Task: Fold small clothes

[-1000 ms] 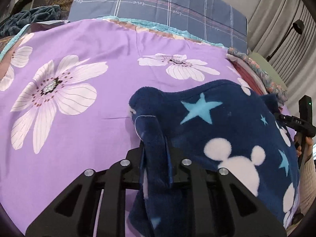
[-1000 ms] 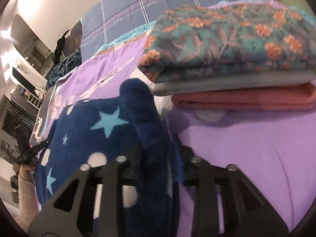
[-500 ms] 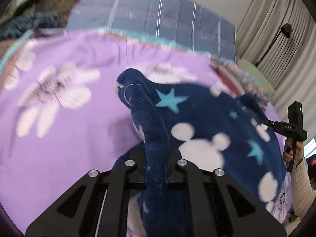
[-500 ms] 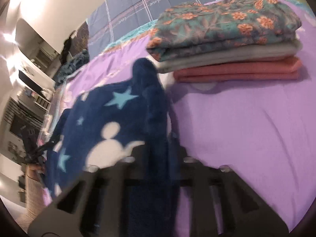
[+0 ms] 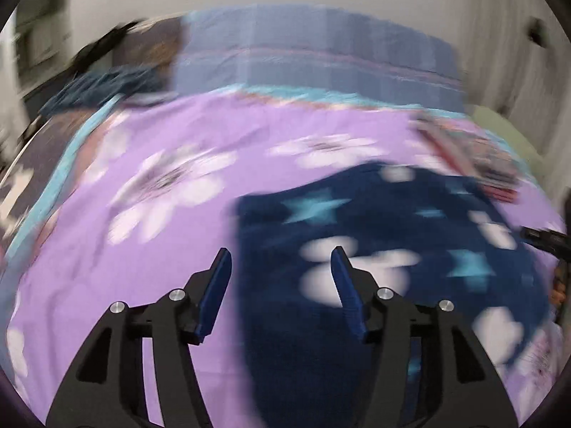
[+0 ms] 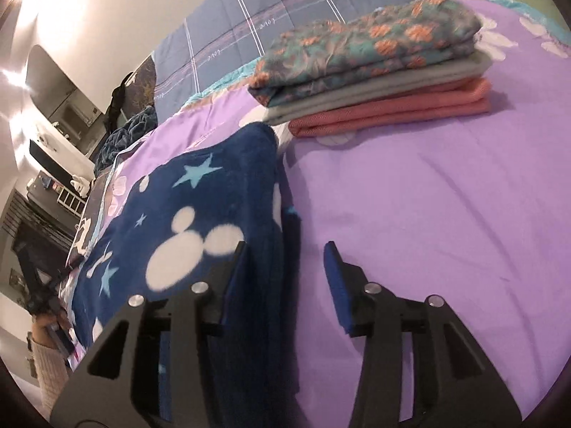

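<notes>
We see our left gripper (image 5: 280,260) with its jaws parted after just opening, nothing pinched between the blue pads; the navy fleece garment (image 5: 374,249), printed with pale stars and white mouse-head shapes, lies flat on the purple flowered bedspread (image 5: 125,285) below, its left edge running between the two fingers; the left wrist view is badly blurred, so finer detail escapes us. Our right gripper (image 6: 283,260) has likewise just been opening and now stands apart, clamping nothing; the garment's (image 6: 200,214) right edge, a thick folded border, passes between its fingers, close against the left pad (image 6: 232,285), though we cannot tell whether it touches; the right pad hangs over bare bedspread (image 6: 428,196). The garment sits toward the near edge of the bed; beyond its far right corner, a stack of folded clothes (image 6: 374,75) rests on the bedspread, floral piece on top, grey beneath, coral at the bottom; a blue plaid quilt (image 6: 285,10) lies along the far edge.
</notes>
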A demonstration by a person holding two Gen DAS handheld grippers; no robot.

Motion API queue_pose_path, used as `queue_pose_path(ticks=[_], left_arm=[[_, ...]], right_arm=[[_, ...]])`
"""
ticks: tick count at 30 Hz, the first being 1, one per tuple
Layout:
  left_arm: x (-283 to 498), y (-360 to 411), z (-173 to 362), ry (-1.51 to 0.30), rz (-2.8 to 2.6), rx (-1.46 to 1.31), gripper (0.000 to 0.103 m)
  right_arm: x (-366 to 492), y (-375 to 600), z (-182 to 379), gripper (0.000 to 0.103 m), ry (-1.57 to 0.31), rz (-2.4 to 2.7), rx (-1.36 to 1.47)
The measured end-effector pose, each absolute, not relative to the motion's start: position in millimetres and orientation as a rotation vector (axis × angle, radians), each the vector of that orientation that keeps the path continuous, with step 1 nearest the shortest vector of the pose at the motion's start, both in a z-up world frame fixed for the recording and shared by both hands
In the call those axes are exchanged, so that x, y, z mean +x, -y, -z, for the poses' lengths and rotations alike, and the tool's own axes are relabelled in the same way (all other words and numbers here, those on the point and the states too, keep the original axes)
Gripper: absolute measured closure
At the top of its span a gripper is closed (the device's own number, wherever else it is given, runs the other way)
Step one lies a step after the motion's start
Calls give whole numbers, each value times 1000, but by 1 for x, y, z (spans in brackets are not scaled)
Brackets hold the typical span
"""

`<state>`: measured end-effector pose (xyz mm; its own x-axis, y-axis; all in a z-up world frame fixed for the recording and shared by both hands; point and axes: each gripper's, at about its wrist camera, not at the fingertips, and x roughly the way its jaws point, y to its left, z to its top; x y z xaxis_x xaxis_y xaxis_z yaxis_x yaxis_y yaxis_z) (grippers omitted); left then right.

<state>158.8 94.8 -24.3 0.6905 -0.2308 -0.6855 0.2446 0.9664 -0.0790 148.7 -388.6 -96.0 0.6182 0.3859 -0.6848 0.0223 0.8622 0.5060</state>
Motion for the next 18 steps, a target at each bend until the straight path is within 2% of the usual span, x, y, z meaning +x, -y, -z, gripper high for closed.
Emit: queue_pose_path(ticks=[4, 5, 7, 8, 9, 10, 12, 16, 18], left_arm=[[134, 15, 23, -822, 544, 93, 43], [126, 44, 29, -848, 587, 126, 43], [109, 108, 43, -902, 683, 176, 43], [102, 133, 50, -922, 730, 187, 42], [97, 156, 57, -946, 754, 199, 38], [91, 181, 64, -969, 741, 231, 28], [82, 212, 74, -963, 703, 306, 17], [69, 250, 83, -914, 652, 436, 14], [64, 257, 87, -917, 638, 462, 14]], right_arm=[[146, 421, 96, 59, -885, -215, 584], [148, 428, 100, 71, -900, -220, 612], [159, 436, 109, 83, -940, -232, 633], [162, 441, 112, 85, -957, -231, 634], [168, 444, 115, 85, -980, -232, 640], [167, 451, 116, 85, -994, -244, 647], [173, 453, 118, 85, -1017, -283, 652], [184, 447, 116, 84, -1048, -360, 572], [190, 442, 116, 78, -1062, -398, 557]])
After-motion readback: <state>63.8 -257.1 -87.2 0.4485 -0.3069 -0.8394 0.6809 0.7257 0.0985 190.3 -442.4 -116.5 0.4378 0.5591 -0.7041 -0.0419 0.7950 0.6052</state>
